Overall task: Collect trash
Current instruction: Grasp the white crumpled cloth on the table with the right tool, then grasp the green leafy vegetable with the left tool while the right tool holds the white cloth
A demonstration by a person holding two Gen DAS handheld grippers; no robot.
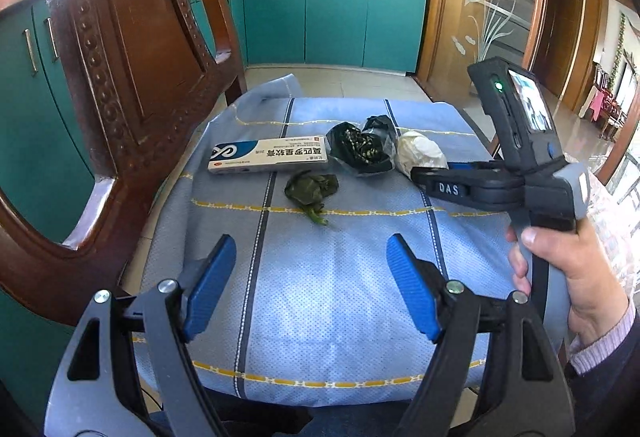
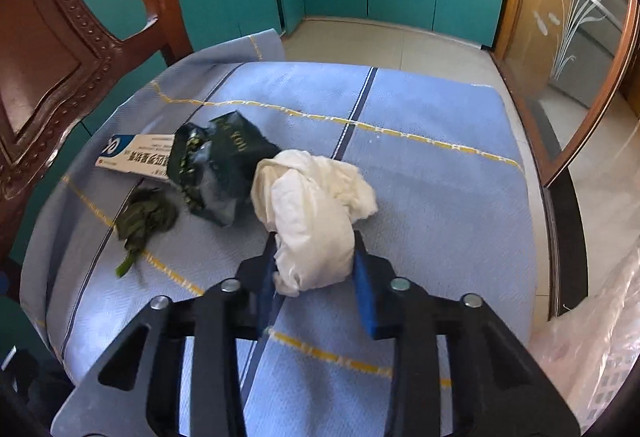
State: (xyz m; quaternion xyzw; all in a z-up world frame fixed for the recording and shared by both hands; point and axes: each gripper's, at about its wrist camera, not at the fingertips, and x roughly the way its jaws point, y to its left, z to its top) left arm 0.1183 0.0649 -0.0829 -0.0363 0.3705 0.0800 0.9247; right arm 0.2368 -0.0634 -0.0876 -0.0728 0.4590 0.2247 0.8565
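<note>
Pinching the white tissue wad (image 2: 316, 213) in our right gripper (image 2: 316, 265), we see its bulk ahead; left gripper (image 1: 310, 285) gapes wide.

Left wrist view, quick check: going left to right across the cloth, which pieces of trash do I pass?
White-and-blue ointment box → wilted green leaf → dark crumpled wrapper → white crumpled tissue, which the right hand-held gripper is shut on.
</note>
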